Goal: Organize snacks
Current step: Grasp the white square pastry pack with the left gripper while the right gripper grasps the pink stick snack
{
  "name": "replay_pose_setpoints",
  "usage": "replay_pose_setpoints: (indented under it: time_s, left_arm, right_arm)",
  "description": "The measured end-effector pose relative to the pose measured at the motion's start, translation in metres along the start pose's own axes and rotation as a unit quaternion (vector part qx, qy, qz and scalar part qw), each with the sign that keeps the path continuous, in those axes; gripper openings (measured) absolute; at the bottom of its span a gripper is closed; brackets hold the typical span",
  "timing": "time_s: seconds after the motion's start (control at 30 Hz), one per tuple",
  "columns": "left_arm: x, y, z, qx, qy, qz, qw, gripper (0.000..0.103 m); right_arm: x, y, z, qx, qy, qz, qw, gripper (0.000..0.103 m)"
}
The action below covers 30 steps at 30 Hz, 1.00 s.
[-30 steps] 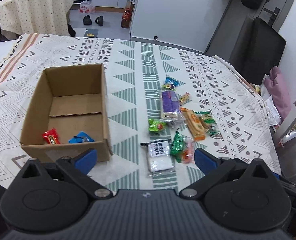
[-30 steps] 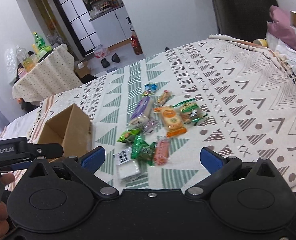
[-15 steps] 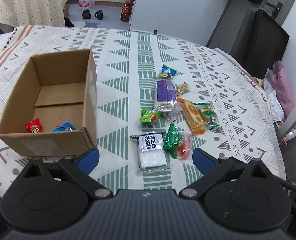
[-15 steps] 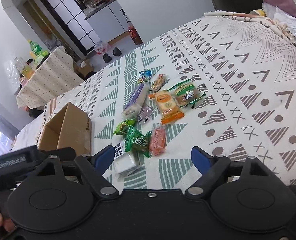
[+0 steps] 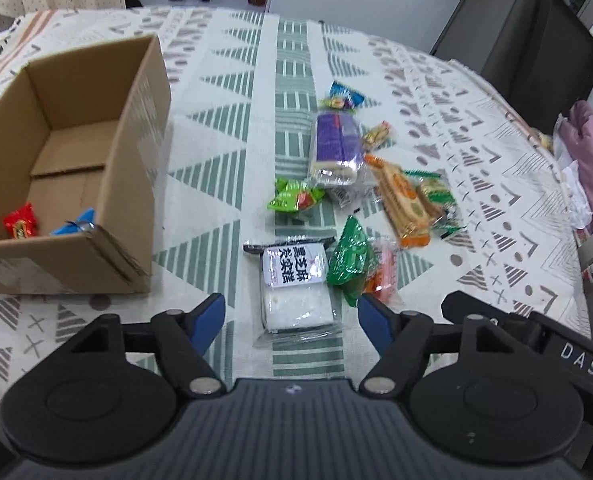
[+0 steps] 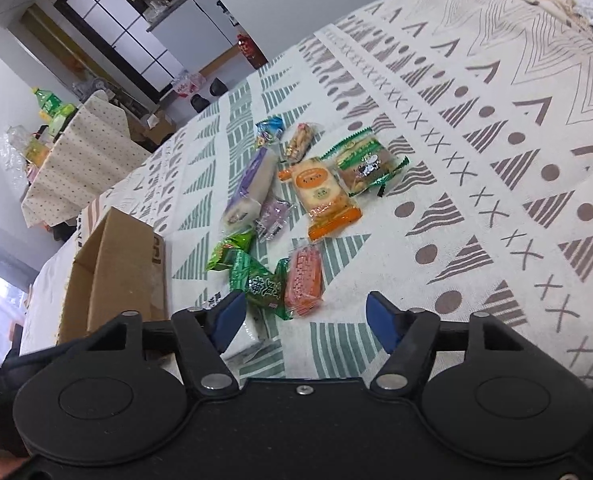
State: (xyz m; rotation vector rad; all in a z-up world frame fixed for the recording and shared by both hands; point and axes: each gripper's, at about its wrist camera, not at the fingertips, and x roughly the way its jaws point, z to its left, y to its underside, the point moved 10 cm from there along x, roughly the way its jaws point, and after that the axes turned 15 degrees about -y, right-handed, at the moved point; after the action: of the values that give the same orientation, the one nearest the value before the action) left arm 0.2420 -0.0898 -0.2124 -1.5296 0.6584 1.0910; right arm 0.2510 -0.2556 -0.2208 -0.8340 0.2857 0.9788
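An open cardboard box (image 5: 76,152) stands at the left and holds a red snack (image 5: 20,222) and a blue snack (image 5: 74,224). To its right lies a loose cluster of snacks: a white pack with black lettering (image 5: 294,284), a green pack (image 5: 350,258), a pink pack (image 6: 303,276), an orange pack (image 6: 320,196) and a purple loaf pack (image 5: 334,146). My left gripper (image 5: 290,316) is open just over the white pack. Low over the green and pink packs, my right gripper (image 6: 304,314) hangs open and empty.
The patterned cloth (image 6: 496,140) covers the whole surface, with bare room at the right. The cardboard box (image 6: 116,272) stands close to the right gripper's left finger. The table's edge and a dark cabinet (image 5: 536,60) lie at the far right. A second table (image 6: 80,152) stands beyond.
Both grippers have moved forward and down toward the snack cluster. The left one now frames the white pack. The right one is closer to the green and pink packs.
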Motion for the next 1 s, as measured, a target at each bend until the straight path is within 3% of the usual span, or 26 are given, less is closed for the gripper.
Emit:
replay_pose_setpoints:
  time_s: [0.5,1.0]
  left_arm:
    - [0.050,0.003,-0.014,-0.002,-0.008,0.034,0.9994,0.069]
    - [0.061,0.000,-0.016,0.007,-0.012,0.017,0.9998,0.048]
  right_arm:
    - [0.042,-0.005,-0.022,0.024,0.005,0.029,0.999,0.057]
    - [0.073,-0.004,-0.022,0.002,0.012,0.051,0.999,0.045]
